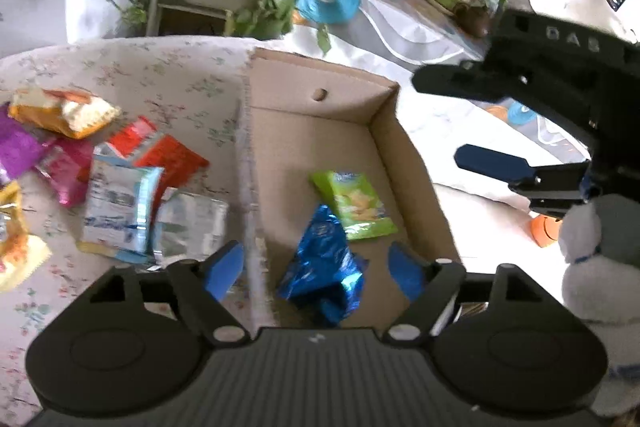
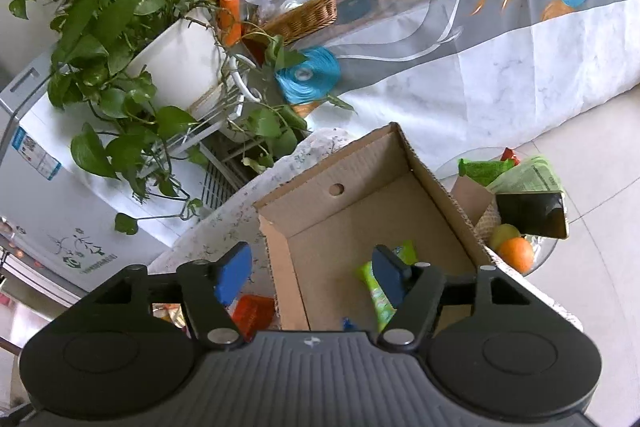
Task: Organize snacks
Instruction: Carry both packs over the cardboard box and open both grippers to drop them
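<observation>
An open cardboard box stands on the floral tablecloth and holds a green snack packet and a crumpled blue foil packet. My left gripper is open, its blue pads either side of the blue packet without touching it. A pile of packets lies left of the box: silver-blue, red, orange, pink. My right gripper is open and empty above the box; it shows at the right of the left wrist view. The green packet lies under it.
A plush toy sits right of the box. Beyond the table are potted vines, a wicker basket, and a long draped table. A low glass stand with fruit is at the right.
</observation>
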Demonstrator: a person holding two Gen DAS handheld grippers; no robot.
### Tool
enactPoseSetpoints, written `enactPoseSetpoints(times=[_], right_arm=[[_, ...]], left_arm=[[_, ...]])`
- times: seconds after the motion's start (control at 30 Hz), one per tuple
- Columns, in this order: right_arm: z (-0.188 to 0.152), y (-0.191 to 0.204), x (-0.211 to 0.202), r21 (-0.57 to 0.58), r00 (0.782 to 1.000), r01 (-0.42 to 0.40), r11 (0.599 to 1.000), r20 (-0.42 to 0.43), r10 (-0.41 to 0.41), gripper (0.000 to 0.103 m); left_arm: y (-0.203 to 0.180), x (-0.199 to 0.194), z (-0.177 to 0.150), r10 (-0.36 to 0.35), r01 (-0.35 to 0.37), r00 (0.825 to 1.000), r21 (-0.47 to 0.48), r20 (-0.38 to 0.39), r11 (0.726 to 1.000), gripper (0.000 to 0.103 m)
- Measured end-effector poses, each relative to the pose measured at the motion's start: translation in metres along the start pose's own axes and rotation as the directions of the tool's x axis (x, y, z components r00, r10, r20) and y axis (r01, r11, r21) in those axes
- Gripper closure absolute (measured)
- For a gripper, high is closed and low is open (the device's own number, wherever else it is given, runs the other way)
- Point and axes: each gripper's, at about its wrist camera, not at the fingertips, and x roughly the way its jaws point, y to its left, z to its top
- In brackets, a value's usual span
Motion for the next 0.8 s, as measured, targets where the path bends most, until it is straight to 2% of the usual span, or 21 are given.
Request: enactPoseSetpoints(times=[0.23,0.43,0.67,0.8], right_arm=[[-0.003,0.015,0.005,-0.037,0.993,-0.111,0.993,-0.035,0.109,0.027],[-0.012,0.038,0.017,-0.088,0.974,-0.205,0.975,-0.113,0.195,0.026],[-0.029,0.057,0.043,-0.064,0.942,-0.247,0.967,-0.248,0.225,0.024],[-0.039,0.068,0.055,-0.072,0.933,-0.238,0.969,-0.296,0.207,0.024]], left_arm=[[0.043,-0.017,0.001,0.053,-0.053,0.999,-0.014,0.007,0.998,0.019],[0.079,-0.026,-0.008,0.112,-0.113,0.994,-0.022,-0.016,0.993,0.018],[0.110,-0.037,-0.013,0.140,-0.141,0.990,-0.089,-0.014,0.986,0.017],[0.125,-0.046,-0.016,0.113,-0.115,0.993,-0.194,-0.019,0.974,0.017]])
